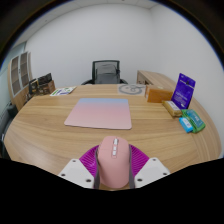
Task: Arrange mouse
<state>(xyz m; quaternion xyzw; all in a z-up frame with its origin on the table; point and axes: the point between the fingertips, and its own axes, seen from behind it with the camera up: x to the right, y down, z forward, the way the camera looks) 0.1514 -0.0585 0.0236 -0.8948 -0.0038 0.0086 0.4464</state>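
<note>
mouse: pink mouse [113,163] with a pale scroll wheel strip down its middle, sitting between the 2 fingers, its nose pointing forward toward the mat
gripper: gripper [113,168] closed in on the mouse, both purple pads [88,162] pressed against its flanks, 1 on each side, with no gap visible
pose: fingers level and pointing straight ahead over the near edge of the table; the mouse appears lifted off the wood, though its underside is hidden
mat: pink and lavender mouse mat [99,112] lying flat just beyond the fingers, well ahead of the mouse and not touching it
table: curved wooden table [45,122] carrying the mat and the other items
right side: purple box [185,88] standing upright near the far right edge, with a green and blue packet [192,123] lying nearer, both well apart from the mat
far edge: round white object [129,89] beyond the mat, too small to identify
behind: black office chair [106,72] pushed up to the far side of the table
</note>
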